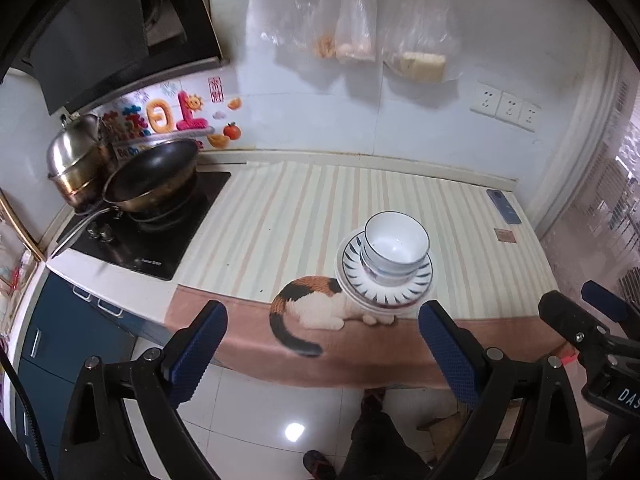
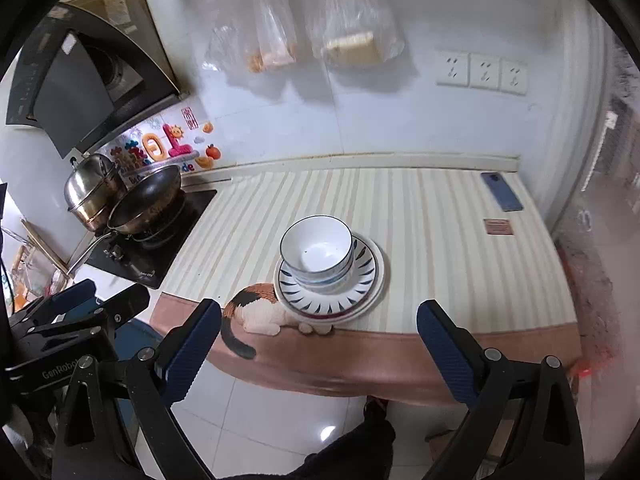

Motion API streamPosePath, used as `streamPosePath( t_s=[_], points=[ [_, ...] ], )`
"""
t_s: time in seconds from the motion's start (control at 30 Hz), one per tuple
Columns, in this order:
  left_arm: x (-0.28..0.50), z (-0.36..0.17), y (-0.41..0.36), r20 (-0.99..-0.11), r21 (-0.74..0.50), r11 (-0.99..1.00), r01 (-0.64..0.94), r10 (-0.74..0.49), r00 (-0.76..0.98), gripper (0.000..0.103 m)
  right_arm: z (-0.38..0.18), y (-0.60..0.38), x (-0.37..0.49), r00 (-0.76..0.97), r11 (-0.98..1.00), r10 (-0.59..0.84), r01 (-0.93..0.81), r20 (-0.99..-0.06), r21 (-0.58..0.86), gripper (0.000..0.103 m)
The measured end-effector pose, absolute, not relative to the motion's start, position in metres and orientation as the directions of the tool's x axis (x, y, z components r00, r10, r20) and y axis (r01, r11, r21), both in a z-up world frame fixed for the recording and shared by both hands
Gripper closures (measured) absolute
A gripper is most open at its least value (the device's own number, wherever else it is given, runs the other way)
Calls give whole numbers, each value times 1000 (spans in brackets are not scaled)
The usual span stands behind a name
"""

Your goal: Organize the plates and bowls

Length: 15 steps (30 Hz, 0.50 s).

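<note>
White bowls (image 2: 317, 256) nested upright, atop stacked plates (image 2: 366, 284) (blue-patterned rims), near counter edge.

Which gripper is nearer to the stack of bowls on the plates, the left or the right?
Roughly equal; perhaps the right. The right gripper faces the stack of bowls almost centred, off the counter edge. The left gripper is similarly back, with the stack toward its right finger.

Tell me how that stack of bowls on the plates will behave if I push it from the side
The stack of bowls looks glazed and smooth, so it would probably slide on the plates rather than grip. It stands tall and sits toward one side of the plates, so a high push may tip it. It appears ceramic, so likely heavy and breakable, and the plates lie near the counter's front edge.
</note>
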<state>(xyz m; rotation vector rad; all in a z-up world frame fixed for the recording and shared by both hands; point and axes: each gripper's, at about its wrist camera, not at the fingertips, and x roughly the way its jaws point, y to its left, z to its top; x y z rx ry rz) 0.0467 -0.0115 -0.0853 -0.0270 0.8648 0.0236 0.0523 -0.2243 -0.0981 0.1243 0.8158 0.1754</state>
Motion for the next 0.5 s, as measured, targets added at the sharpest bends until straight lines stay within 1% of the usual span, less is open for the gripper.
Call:
streamPosePath(
  t_s=[0.2,0.43,0.5],
  points=[
    [0,-71,-7,-733,-1,1000,-21,14,681,5,-79,-214,-12,717,983,172,-86,-675,159,2],
    [-32,-60,2,-714,-32,999,-41,6,701,5,-63,-209,-48,744,983,174,-97,-646,153,2],
    [-38,-57,2,-709,-22,998,-51,20,705,5,-61,-208,-53,741,981,186,-106,-645,161,2]
  ],
)
